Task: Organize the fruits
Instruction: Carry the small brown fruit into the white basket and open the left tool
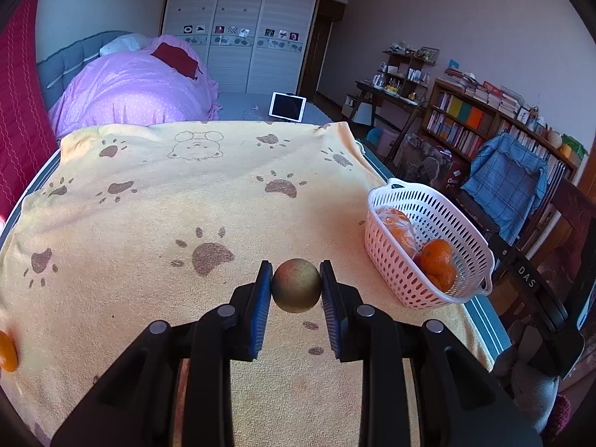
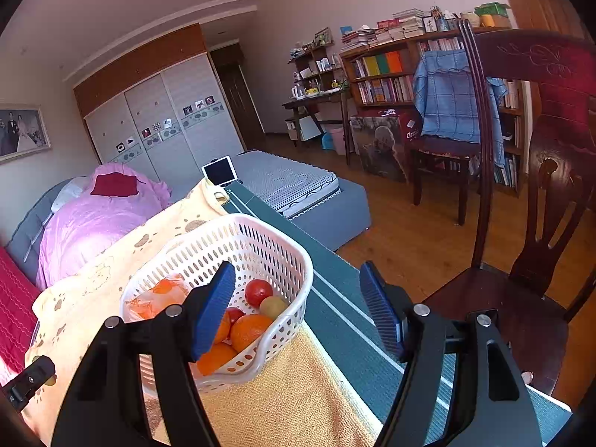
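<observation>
Left wrist view shows my left gripper point(image 1: 296, 290) clamped on a small round fruit point(image 1: 296, 286), lifted over the towel point(image 1: 156, 201), basket point(image 1: 395, 260) at right. Round skin could slip out. My right gripper point(image 2: 298, 309) stands wide, empty, and might clip the basket's rim.

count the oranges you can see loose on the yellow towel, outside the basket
1: a single orange lies on the yellow towel at the far left edge of the left wrist view, partly cut off. The other oranges sit inside the white basket; more could lie out of frame.
</observation>
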`<state>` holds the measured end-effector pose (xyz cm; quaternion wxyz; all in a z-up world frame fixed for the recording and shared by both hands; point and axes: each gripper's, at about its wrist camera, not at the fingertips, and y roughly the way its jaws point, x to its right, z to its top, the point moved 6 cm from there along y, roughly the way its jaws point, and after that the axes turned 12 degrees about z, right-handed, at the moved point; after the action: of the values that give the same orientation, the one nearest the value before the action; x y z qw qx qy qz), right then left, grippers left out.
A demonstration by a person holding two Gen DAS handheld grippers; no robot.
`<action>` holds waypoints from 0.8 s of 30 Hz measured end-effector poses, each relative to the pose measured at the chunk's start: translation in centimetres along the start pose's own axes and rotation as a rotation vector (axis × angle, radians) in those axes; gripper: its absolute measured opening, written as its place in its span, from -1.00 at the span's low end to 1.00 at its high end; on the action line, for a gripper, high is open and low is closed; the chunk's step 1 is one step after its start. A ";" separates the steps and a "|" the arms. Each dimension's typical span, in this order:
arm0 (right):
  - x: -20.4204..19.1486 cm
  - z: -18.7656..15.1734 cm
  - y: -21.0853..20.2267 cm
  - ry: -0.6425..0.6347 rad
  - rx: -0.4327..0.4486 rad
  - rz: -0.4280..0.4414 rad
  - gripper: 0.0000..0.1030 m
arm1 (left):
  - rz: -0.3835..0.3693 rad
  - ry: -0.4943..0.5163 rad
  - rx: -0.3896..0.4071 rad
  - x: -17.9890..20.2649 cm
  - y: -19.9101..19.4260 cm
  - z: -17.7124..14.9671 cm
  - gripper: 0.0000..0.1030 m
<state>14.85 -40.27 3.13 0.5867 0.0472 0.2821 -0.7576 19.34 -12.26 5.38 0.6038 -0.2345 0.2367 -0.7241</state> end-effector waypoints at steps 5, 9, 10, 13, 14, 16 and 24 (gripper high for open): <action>0.2 0.0 0.0 0.015 -0.002 0.003 0.38 | -0.038 0.055 0.010 3.7 0.3 1.5 -0.49; 0.5 0.1 0.1 0.027 -0.001 0.006 0.38 | -0.081 0.089 0.044 6.7 0.1 2.9 -0.49; 0.5 0.0 0.1 0.030 -0.001 0.007 0.38 | -0.093 0.097 0.052 7.4 0.1 3.1 -0.49; 0.6 0.0 0.1 0.040 0.000 0.008 0.38 | -0.124 0.117 0.055 9.4 0.6 3.5 -0.49; 0.7 0.0 0.1 0.044 0.001 0.009 0.38 | -0.134 0.122 0.053 10.1 0.8 3.6 -0.49; 0.8 0.1 0.1 0.050 0.003 0.008 0.38 | -0.149 0.131 0.046 11.2 1.4 3.6 -0.49; 0.9 0.1 0.1 0.051 0.002 0.007 0.38 | -0.176 0.142 0.028 13.3 3.4 3.3 -0.48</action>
<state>14.65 -41.05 2.82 0.5819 0.0683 0.2960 -0.7544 21.89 -26.14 6.55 0.5229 -0.1938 0.2472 -0.7924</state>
